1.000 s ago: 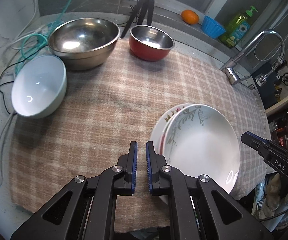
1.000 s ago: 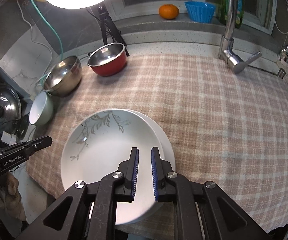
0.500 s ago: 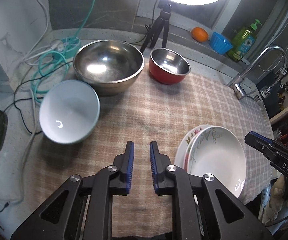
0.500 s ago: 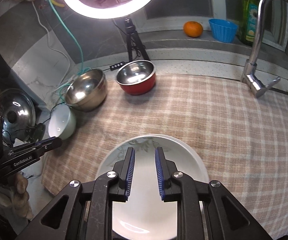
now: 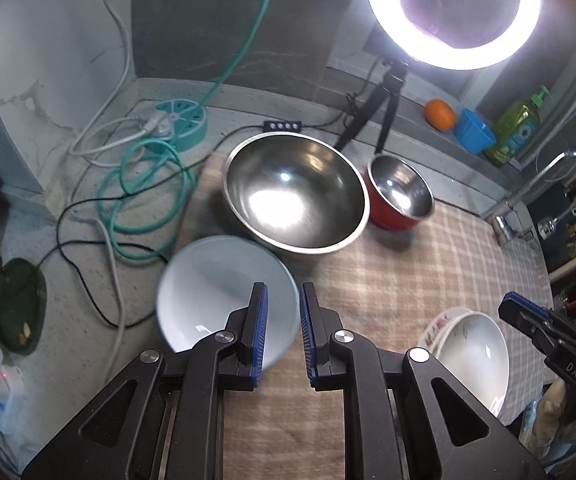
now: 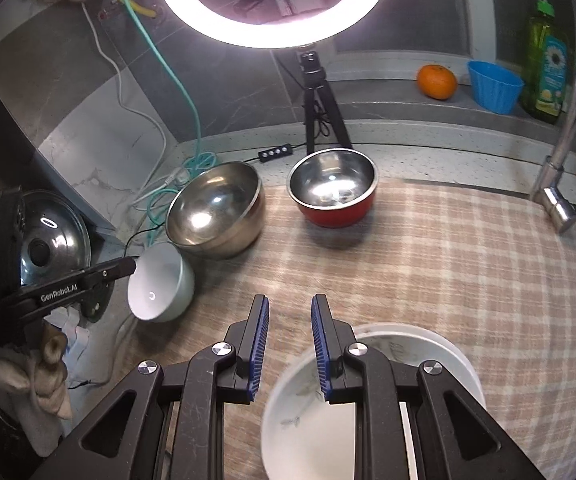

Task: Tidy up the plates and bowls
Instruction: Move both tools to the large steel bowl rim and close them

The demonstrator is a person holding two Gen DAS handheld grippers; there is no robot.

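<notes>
A white bowl [image 5: 216, 292] sits at the left edge of the checked cloth [image 5: 428, 272], and my left gripper [image 5: 283, 288] hovers above its right rim, jaws slightly apart with nothing between them. Behind it stand a large steel bowl [image 5: 296, 196] and a red bowl [image 5: 402, 196] with a steel inside. Stacked white plates [image 5: 472, 352] with leaf patterns lie at the right. In the right wrist view my right gripper [image 6: 288, 300] is above the cloth just left of the plates [image 6: 440, 354], a narrow gap between its pads and nothing held. The white bowl [image 6: 160, 288] is far left there.
A ring light on a tripod [image 6: 320, 92] stands behind the bowls. A faucet [image 6: 564, 196] rises at the right. An orange [image 6: 436, 82], a blue cup [image 6: 494, 84] and a soap bottle [image 6: 546, 56] line the back ledge. Cables [image 5: 144, 184] and a pot lid [image 6: 48, 240] lie left.
Both grippers have drawn back and risen from the plates, which now look smaller. The left one has swung left over the white bowl. Both pairs of jaws have parted slightly.
</notes>
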